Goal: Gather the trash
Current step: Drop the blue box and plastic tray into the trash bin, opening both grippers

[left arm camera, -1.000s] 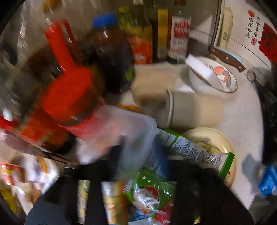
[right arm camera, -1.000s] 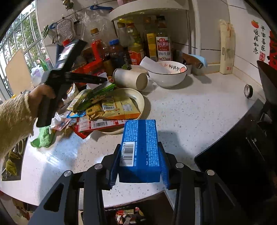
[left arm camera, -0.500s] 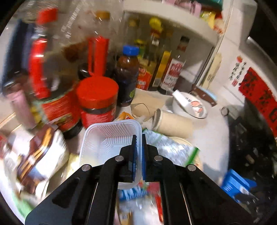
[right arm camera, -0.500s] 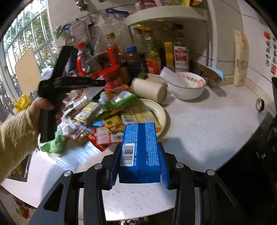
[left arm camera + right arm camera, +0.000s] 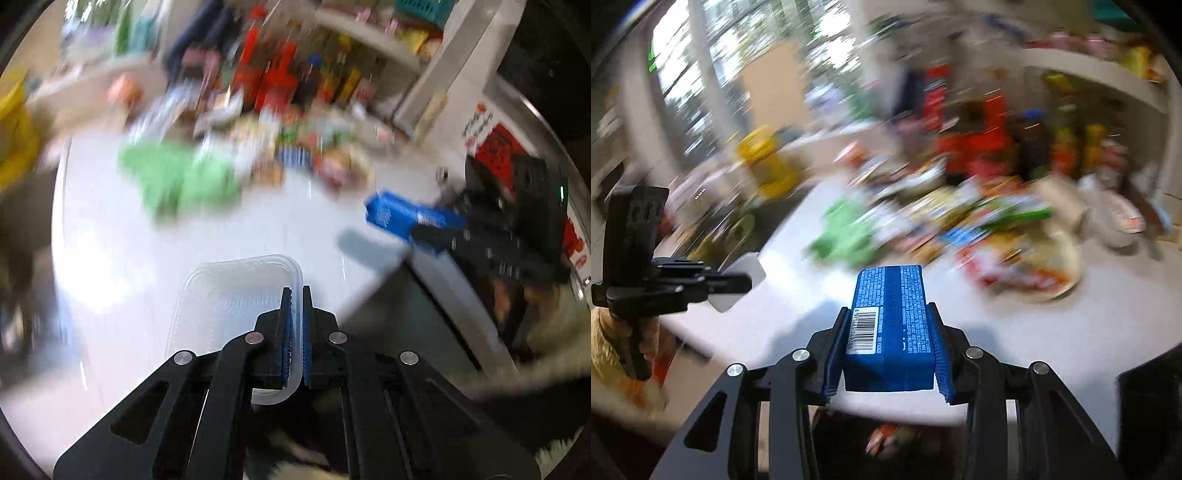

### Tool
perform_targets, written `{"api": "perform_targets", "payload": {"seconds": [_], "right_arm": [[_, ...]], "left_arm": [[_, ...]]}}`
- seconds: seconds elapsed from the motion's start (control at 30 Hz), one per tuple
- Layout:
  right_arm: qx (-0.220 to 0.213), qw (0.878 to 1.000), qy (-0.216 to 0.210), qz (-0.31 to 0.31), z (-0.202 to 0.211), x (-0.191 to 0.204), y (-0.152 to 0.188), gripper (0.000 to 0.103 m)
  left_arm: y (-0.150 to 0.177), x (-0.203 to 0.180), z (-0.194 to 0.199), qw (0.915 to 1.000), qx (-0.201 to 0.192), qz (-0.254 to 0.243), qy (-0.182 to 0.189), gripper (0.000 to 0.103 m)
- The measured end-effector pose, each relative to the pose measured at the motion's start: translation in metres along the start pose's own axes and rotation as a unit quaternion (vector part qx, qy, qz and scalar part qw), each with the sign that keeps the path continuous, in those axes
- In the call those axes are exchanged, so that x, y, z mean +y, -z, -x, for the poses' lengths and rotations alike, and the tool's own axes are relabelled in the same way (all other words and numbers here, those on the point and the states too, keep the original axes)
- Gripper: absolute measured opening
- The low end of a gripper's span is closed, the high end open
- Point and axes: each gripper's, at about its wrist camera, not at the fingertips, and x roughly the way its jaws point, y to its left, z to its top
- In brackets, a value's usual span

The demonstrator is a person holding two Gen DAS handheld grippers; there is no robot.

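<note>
My left gripper [image 5: 296, 295] is shut on the rim of a clear plastic tray [image 5: 229, 302] and holds it above the white counter's near edge. It also shows in the right wrist view [image 5: 735, 284], with the tray [image 5: 746, 269] sticking out of it. My right gripper [image 5: 886, 317] is shut on a blue carton [image 5: 890, 332] with a barcode, held over the counter edge. The carton also shows in the left wrist view [image 5: 402, 216]. A blurred heap of snack wrappers [image 5: 979, 229] lies on the counter.
A green cloth [image 5: 177, 177] lies left of the wrappers. Red-capped jars and sauce bottles [image 5: 997, 140] stand at the back under a white shelf [image 5: 373, 40]. A white bowl [image 5: 1119, 221] sits at the right. A yellow object [image 5: 768, 162] stands far left. Both views are motion-blurred.
My left gripper has lifted the clear tray off the heap and pulled back to the counter's near edge. My right gripper, still holding the blue carton, has swung left and back.
</note>
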Motion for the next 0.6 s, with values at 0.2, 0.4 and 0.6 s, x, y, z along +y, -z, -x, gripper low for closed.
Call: {"api": "perform_targets", "payload": {"seconds": [0.2,0.4,0.6], "right_arm": [[0.125,0.991,-0.039,-0.008,-0.03,0.033,0.072,0.04],[0.207,0.978,0.001,0.0,-0.111,0.021,0.143,0.04],[0.235,0.97,0.053,-0.022,-0.16,-0.01,0.178,0.084]], "left_arm": [[0.105,0.0,-0.042,0.9915,0.111,0.066,0.018,0.004],[0.17,0.031,-0.15,0.9805,0.174,0.087,0.028,0.004],[0.184,0.043,-0.202,0.9783,0.188,0.075,-0.045,0.09]]}}
